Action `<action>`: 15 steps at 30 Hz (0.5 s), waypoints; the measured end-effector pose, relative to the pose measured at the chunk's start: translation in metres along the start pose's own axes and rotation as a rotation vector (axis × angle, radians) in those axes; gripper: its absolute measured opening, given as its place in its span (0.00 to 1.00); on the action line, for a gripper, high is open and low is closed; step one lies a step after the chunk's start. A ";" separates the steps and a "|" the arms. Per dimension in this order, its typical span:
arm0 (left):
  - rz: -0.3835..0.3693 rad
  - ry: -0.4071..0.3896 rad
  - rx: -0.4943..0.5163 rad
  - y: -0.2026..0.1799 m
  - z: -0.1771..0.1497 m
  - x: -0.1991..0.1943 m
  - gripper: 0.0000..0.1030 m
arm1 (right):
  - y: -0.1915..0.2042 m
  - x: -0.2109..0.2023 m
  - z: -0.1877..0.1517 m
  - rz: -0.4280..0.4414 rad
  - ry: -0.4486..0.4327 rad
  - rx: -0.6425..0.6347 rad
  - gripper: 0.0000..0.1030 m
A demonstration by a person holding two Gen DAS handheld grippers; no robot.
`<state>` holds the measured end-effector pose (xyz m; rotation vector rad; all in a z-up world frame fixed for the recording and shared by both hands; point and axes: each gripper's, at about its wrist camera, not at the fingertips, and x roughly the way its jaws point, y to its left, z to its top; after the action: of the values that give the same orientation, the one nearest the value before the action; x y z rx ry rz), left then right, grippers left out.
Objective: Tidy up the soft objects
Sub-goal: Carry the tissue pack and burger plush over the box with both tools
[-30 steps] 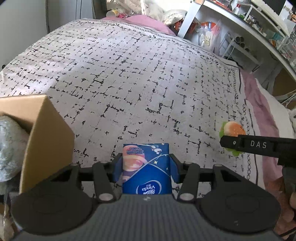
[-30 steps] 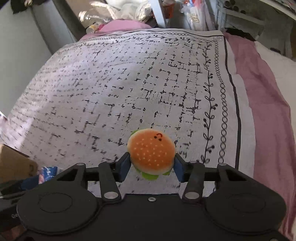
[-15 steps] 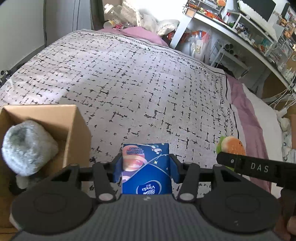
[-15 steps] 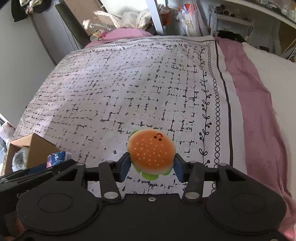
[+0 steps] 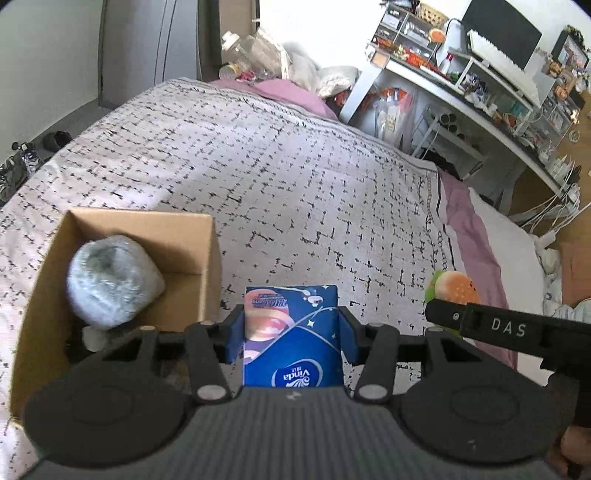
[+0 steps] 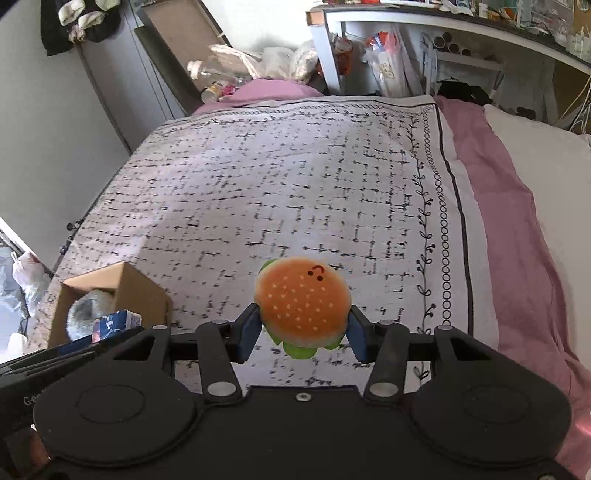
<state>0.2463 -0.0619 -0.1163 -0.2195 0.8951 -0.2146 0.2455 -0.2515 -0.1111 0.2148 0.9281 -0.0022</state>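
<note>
The light, soft tissue pack [image 5: 291,336] is gripped at its sides by the left claw [image 5: 291,334] just right of the cardboard box [image 5: 207,236], while the squashy burger plush [image 6: 303,306] is clamped across its middle by the right claw [image 6: 303,334] above the bed [image 6: 295,192].

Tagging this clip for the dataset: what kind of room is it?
Most likely a bedroom. A bed with a patterned cover and pink sheet fills the view, a cluttered desk with a monitor stands beside it, and clothes hang on the wall.
</note>
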 end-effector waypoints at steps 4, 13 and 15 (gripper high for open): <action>0.001 -0.018 -0.004 0.011 0.000 -0.016 0.49 | 0.013 -0.010 -0.002 0.010 -0.014 -0.007 0.47; 0.022 -0.044 -0.032 0.039 -0.001 -0.039 0.49 | 0.041 -0.022 -0.007 0.032 -0.032 -0.023 0.47; 0.027 -0.048 -0.040 0.045 -0.002 -0.042 0.49 | 0.049 -0.023 -0.008 0.036 -0.035 -0.030 0.47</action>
<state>0.2238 -0.0076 -0.0985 -0.2487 0.8553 -0.1654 0.2301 -0.2045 -0.0882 0.2029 0.8892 0.0407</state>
